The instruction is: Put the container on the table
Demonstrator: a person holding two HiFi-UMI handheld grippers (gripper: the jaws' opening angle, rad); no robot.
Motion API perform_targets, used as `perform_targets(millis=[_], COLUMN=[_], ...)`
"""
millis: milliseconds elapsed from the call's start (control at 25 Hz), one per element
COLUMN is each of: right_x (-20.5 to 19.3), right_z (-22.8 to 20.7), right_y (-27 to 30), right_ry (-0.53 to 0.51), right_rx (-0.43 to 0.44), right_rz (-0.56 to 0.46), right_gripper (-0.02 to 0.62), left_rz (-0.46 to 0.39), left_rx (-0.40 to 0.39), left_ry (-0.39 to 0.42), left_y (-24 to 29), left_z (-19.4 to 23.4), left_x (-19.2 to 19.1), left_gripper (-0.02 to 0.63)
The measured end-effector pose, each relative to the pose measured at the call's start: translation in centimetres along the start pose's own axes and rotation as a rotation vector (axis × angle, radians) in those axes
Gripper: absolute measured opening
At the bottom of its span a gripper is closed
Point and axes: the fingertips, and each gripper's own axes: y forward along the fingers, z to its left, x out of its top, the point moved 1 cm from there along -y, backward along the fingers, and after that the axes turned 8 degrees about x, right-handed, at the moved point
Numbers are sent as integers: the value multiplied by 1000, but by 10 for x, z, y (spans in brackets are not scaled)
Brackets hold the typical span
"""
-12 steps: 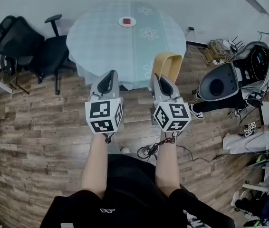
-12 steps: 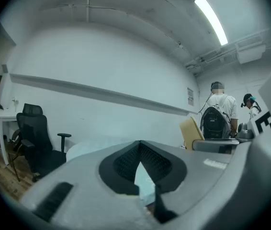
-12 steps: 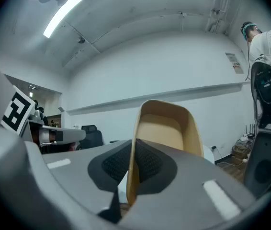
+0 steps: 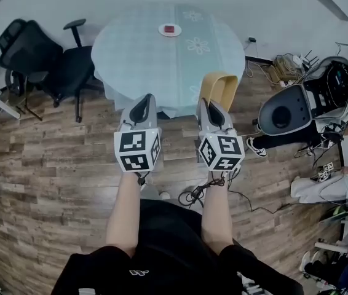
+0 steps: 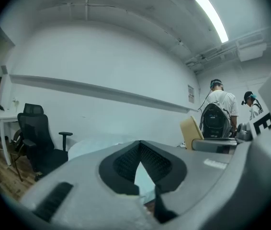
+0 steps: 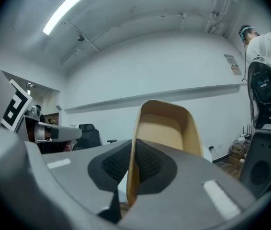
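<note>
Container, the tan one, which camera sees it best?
The right gripper view: the container fills the middle, its wall pinched between the right gripper's fingers, hollow inside showing. The head view shows it small from above, near the table edge. The left gripper view catches only a tan corner.

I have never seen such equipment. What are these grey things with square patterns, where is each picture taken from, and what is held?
There is no robot: a person holds a two-jaw tool in each hand, and the patterned cubes belong to the tools. The head view comes from a camera on the person's head. Each other view comes from a camera riding on one tool, looking along its jaws. The left tool has its jaws together, on nothing. The right tool pinches one wall of a tan container. Ahead stands a round table with a pale cloth; a small dish lies on its far side. The container is not yet on it.
</note>
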Motion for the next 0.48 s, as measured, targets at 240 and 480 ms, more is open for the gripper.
perform_targets(millis=[240, 480], right_x=[5, 11], right_z=[0, -8], right_y=[-6, -9], right_ry=[-8, 10], right_rx=[-14, -36], right_rz=[-18, -36], right_gripper=[21, 21], left_rz=[20, 1], left_rx=[27, -10], left_ry=[2, 23], left_y=[-6, -12], left_z=[6, -2], left_x=[-3, 14], left_gripper=[0, 0])
